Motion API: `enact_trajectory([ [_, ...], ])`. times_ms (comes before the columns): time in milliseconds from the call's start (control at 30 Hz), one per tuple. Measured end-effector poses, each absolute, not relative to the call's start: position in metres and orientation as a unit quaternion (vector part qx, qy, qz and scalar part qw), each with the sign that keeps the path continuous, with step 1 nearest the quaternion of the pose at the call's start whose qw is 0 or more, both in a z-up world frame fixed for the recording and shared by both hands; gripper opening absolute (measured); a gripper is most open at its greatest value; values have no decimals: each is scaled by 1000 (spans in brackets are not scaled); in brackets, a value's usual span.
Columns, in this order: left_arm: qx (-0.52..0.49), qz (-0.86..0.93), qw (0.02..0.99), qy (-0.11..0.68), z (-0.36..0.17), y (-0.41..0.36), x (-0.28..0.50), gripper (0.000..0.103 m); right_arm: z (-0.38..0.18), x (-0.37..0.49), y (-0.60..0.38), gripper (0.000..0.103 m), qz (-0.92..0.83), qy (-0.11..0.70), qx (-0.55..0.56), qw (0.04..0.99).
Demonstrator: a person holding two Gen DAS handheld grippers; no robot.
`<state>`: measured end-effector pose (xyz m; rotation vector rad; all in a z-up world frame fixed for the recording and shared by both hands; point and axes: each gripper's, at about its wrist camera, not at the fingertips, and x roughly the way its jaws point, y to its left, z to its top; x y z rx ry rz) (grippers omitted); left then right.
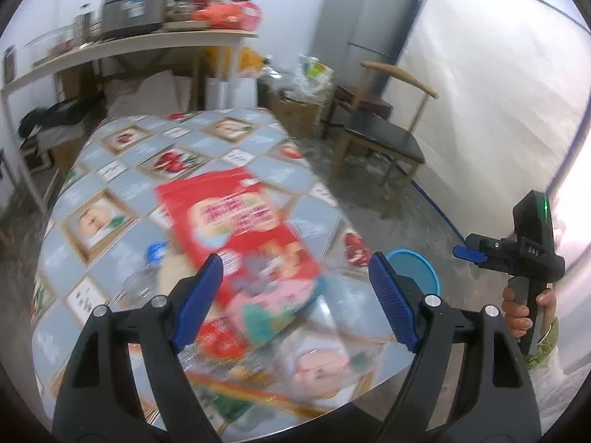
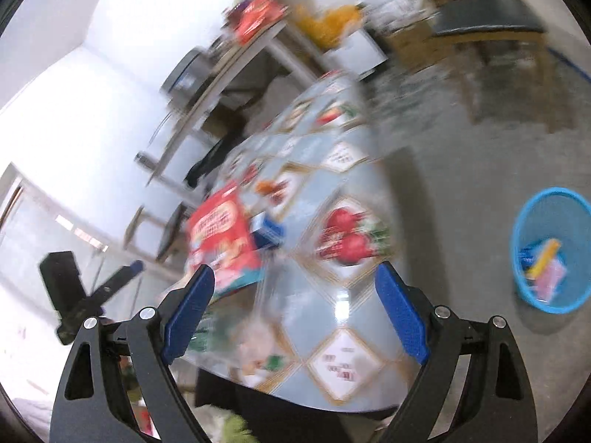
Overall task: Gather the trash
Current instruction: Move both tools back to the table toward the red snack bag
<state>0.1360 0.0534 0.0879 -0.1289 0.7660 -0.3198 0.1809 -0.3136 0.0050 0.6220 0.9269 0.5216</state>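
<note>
From the left wrist, the left gripper [image 1: 295, 284] is spread wide and empty above the table [image 1: 92, 170], the red snack bag [image 1: 236, 229] lying just ahead between its fingers. From the right wrist, the right gripper [image 2: 295, 302] also gapes empty; the bag [image 2: 221, 236] lies ahead to its left, the blue trash basket [image 2: 524, 277] on the floor to its right.

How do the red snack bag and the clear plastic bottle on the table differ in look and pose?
The red snack bag is large, opaque and brightly printed; the clear plastic bottle is small, see-through, with a blue cap. The bag lies flat near the table's middle; the bottle lies on its side to the bag's left, nearer the table edge. Both rest on the patterned cloth, and neither is gripped: the left gripper is open above them.
</note>
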Motion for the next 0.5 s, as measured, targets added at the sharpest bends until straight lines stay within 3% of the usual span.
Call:
enact_trajectory([
  [400,-90,-150,912,371,54,109,139,77,-7,253,-191,86,334,487,253,766],
  [500,-90,-160,905,384,48,114,150,72,-13,273,-173,82,335,496,243,763],
])
